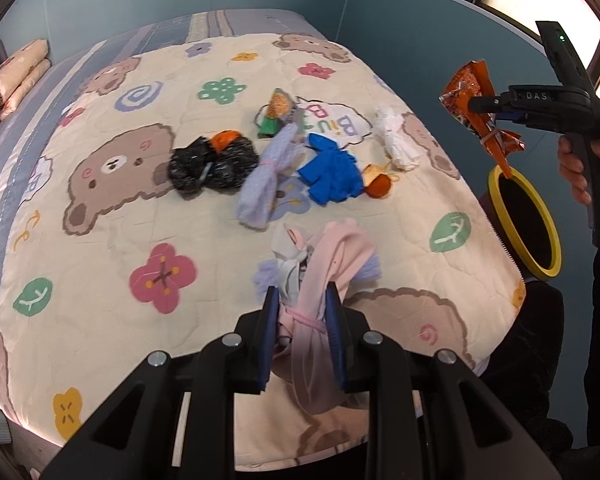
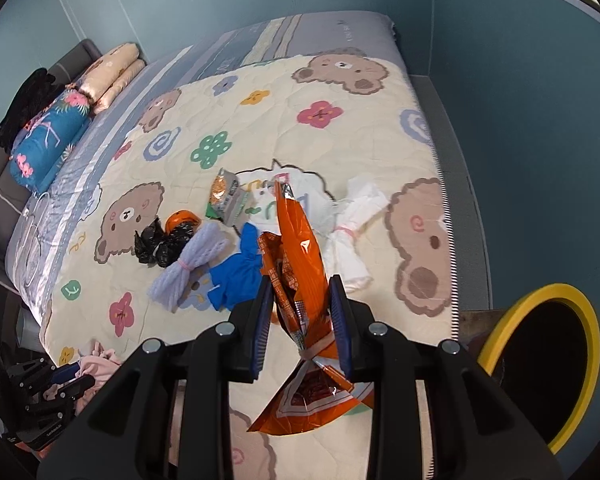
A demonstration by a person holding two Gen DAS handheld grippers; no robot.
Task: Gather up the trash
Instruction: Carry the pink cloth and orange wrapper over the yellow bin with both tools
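My left claw (image 1: 302, 312) is clamped on a tied pink cloth bundle (image 1: 324, 280) above the bear-print quilt (image 1: 100, 240); my right claw (image 2: 302, 312) pinches a crinkled orange foil wrapper (image 2: 300, 264) near the yellow-rimmed bin (image 2: 540, 360).

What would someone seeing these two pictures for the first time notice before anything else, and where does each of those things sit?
The left gripper clamps a pink bundle above the near part of the bear-print quilt. The right gripper grips an orange snack wrapper, close to the yellow-rimmed bin beside the bed. Mid-quilt lies a loose cluster: a blue bundle, a black bag and a white bundle.
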